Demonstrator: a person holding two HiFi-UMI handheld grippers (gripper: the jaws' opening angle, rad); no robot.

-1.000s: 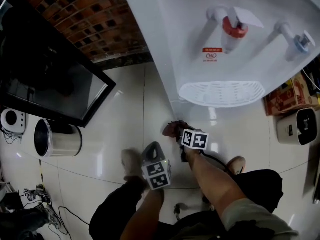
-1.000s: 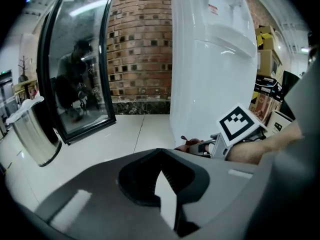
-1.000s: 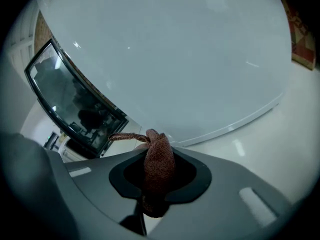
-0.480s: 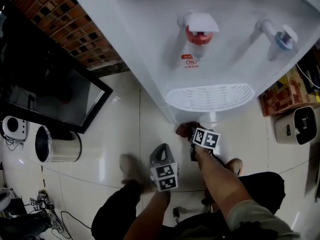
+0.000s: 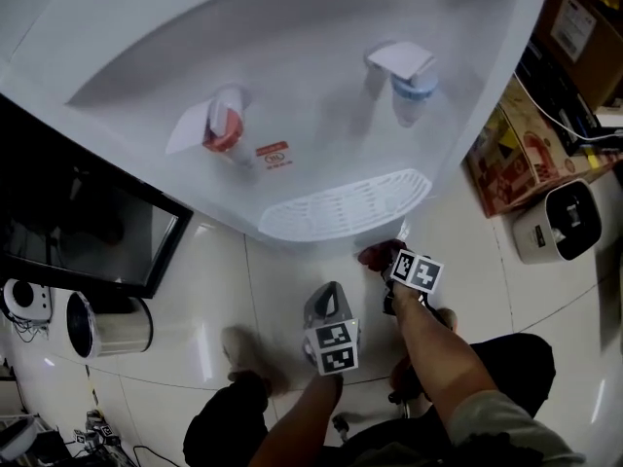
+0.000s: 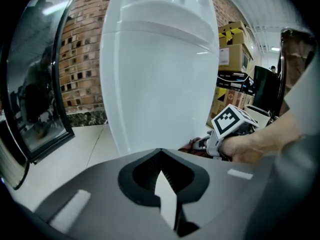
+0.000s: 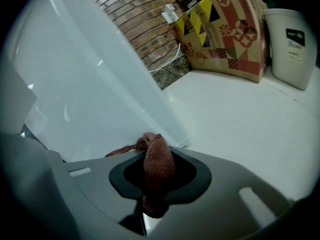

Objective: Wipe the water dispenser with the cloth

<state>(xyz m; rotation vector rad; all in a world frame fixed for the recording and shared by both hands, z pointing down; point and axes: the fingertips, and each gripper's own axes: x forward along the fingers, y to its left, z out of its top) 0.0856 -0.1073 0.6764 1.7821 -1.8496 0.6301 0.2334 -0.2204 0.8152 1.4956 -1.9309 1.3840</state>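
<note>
Wiping step in hand. Right tool (image 5: 383,261) clamps the bunched reddish-brown cloth (image 5: 375,254), centre-right of the frame, beside the lower front of the white plastic water dispenser (image 5: 292,95). Left tool (image 5: 327,300) has its jaws together, empty. The next move probably calls for pressing the cloth flat and stroking.

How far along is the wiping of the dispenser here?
Done: nothing proves it; the dispenser shows no wipe marks. In hand: the right tongs grip the cloth low by the front panel, below the drip tray; contact is unclear. The left tongs hold nothing. Left: seemingly the taps, tray and upper front.
</note>
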